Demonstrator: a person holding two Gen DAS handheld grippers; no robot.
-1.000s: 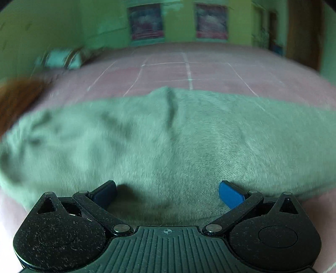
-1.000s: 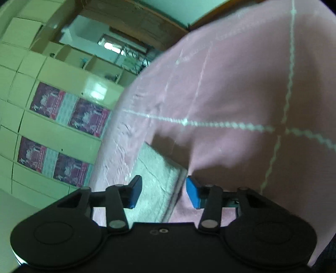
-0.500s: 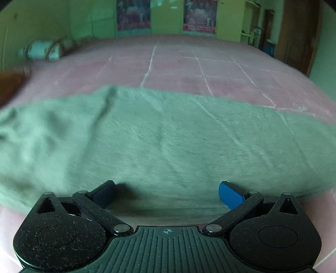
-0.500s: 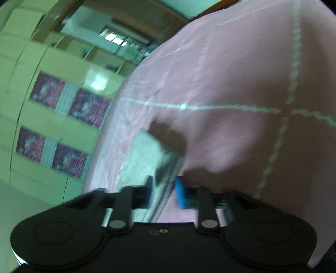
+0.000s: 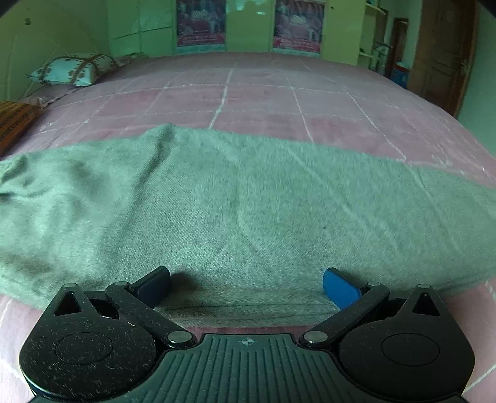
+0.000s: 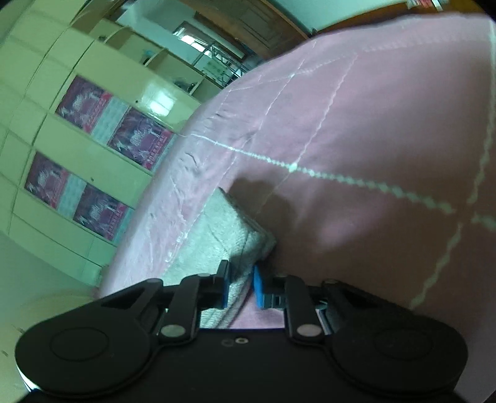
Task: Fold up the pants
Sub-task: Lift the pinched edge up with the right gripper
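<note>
The grey-green pants (image 5: 235, 201) lie flat across the pink bedspread (image 5: 254, 99), running from left to right in the left wrist view. My left gripper (image 5: 246, 285) is open, its blue fingertips (image 5: 339, 290) wide apart just above the near edge of the pants. In the right wrist view my right gripper (image 6: 240, 286) is shut on a corner of the pants (image 6: 223, 229), with the cloth pinched between the blue pads (image 6: 259, 288). The camera is tilted sideways there.
A patterned pillow (image 5: 73, 69) and a brown cushion (image 5: 14, 121) lie at the bed's far left. Green cupboards with posters (image 5: 248, 26) stand behind the bed, and they also show in the right wrist view (image 6: 102, 145). A wooden door (image 5: 446, 55) is at the right.
My right gripper has closed on the corner of the pants, which it was open around one second ago. The left gripper's view has shifted and steadied; it stays open.
</note>
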